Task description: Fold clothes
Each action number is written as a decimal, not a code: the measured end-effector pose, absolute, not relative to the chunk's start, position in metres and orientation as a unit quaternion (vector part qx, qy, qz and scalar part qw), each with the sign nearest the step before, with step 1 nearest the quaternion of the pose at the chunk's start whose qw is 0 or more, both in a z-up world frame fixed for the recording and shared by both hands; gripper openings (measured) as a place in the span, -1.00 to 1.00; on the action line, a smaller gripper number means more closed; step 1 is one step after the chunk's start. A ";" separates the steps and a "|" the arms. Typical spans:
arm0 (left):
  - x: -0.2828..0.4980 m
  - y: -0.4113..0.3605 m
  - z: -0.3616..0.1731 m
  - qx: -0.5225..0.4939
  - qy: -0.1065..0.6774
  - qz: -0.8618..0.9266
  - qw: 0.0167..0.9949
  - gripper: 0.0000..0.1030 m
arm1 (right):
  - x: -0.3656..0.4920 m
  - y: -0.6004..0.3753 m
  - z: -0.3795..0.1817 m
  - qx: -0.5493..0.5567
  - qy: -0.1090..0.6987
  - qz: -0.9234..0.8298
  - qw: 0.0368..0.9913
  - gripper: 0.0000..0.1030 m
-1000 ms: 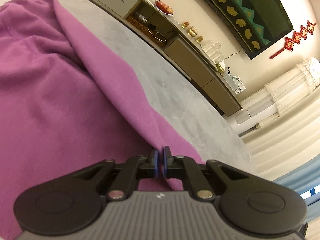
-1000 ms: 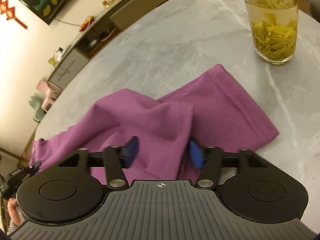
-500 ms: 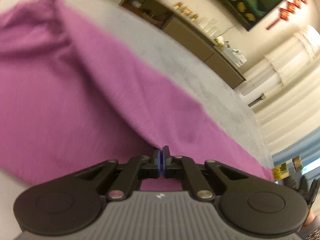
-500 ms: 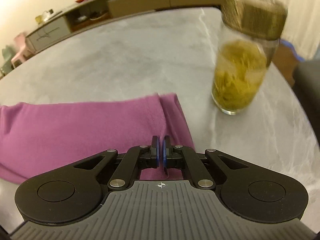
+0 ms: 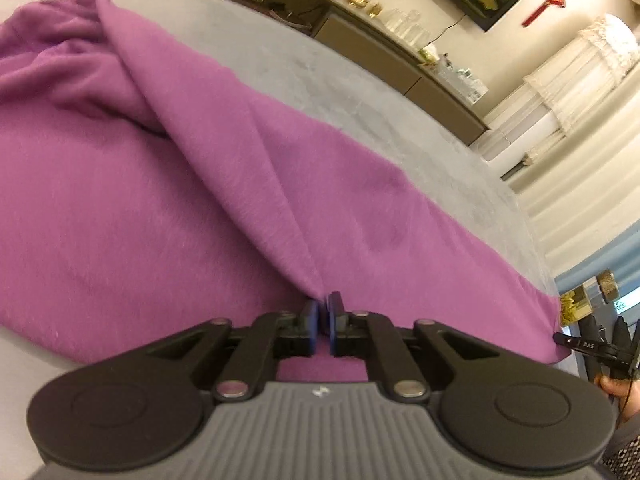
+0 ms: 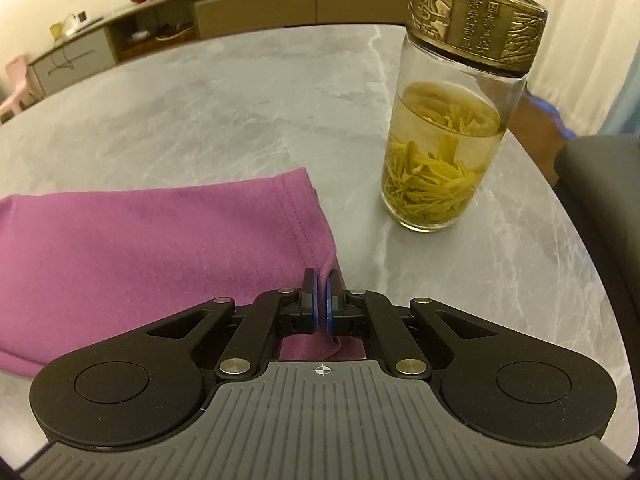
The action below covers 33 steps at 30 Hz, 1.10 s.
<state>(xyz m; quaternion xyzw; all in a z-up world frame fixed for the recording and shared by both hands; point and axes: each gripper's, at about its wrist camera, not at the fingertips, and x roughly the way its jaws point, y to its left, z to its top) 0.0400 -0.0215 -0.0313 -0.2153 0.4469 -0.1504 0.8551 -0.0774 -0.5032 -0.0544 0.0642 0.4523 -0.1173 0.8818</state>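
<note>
Purple garment (image 5: 168,216) spread on grey counter (image 5: 360,92), likely mid-fold. Left gripper (image 5: 323,322): jaws opening, narrow gap, cloth ridge peaking just at its tips, seemingly letting go. Right gripper (image 6: 322,307): clamped on hemmed corner (image 6: 320,264) of garment, pinning it; tea jar (image 6: 448,132) near, apart.

Grey marble table (image 6: 240,92); long low sideboard (image 5: 400,56); cream curtains (image 5: 580,92); warm light.
</note>
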 end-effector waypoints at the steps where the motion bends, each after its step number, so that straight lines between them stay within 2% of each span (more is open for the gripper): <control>1: 0.035 -0.017 -0.027 -0.217 0.437 -0.150 0.860 -0.61 | -0.078 -0.503 -0.054 0.061 0.455 -0.119 0.880 -1.00; 2: 0.030 -0.012 -0.023 -0.218 0.426 -0.149 0.865 -0.57 | -0.078 -0.502 -0.051 0.056 0.456 -0.130 0.879 -0.70; 3: 0.025 -0.008 -0.019 -0.219 0.416 -0.149 0.870 -0.47 | -0.082 -0.496 -0.044 0.041 0.446 -0.147 0.882 -0.51; 4: 0.020 -0.003 -0.015 -0.220 0.405 -0.148 0.875 -0.27 | -0.087 -0.488 -0.035 0.019 0.430 -0.164 0.888 -0.43; 6: 0.017 0.008 -0.003 -0.238 0.384 -0.140 0.881 -0.13 | -0.099 -0.460 -0.013 -0.021 0.387 -0.151 0.909 -0.42; 8: 0.021 0.028 0.001 -0.266 0.382 -0.112 0.878 -0.13 | -0.101 -0.441 -0.009 -0.034 0.383 -0.108 0.917 -0.39; 12: 0.030 0.090 -0.009 -0.324 0.410 -0.045 0.852 -0.18 | -0.081 -0.438 -0.044 -0.022 0.459 -0.071 0.885 -0.46; 14: 0.035 0.127 -0.009 -0.351 0.413 -0.010 0.840 -0.19 | -0.079 -0.450 -0.055 -0.018 0.470 -0.087 0.878 -0.16; 15: 0.039 0.147 -0.007 -0.363 0.406 0.012 0.839 -0.19 | -0.078 -0.454 -0.055 -0.015 0.474 -0.097 0.875 -0.13; 18: 0.061 0.200 0.001 -0.385 0.372 0.071 0.841 -0.17 | -0.067 -0.435 -0.042 -0.054 0.483 -0.117 0.866 -0.25; 19: 0.072 0.213 0.002 -0.386 0.366 0.079 0.843 -0.16 | -0.061 -0.412 -0.029 -0.069 0.468 -0.104 0.875 -0.32; 23: 0.119 0.256 -0.022 -0.402 0.383 0.114 0.824 -0.21 | -0.035 -0.314 0.020 -0.124 0.406 -0.037 0.905 -0.27; 24: 0.121 0.269 -0.028 -0.410 0.379 0.122 0.821 -0.33 | -0.027 -0.276 0.033 -0.135 0.389 0.004 0.912 -0.23; 26: 0.124 0.292 -0.036 -0.423 0.368 0.114 0.820 -0.42 | -0.010 -0.198 0.052 -0.151 0.358 0.087 0.917 -0.08; 28: 0.124 0.306 -0.040 -0.432 0.360 0.113 0.819 -0.66 | 0.011 -0.122 0.064 -0.157 0.337 0.165 0.914 0.01; 30: 0.121 0.312 -0.043 -0.453 0.357 0.104 0.810 -0.65 | 0.040 -0.054 0.069 -0.149 0.327 0.229 0.905 0.19; 31: 0.120 0.311 -0.040 -0.453 0.360 0.102 0.809 -0.51 | 0.058 -0.022 0.068 -0.146 0.326 0.251 0.900 0.32; 33: 0.120 0.305 -0.032 -0.439 0.359 0.084 0.820 -0.27 | 0.103 0.030 0.059 -0.139 0.330 0.268 0.894 0.38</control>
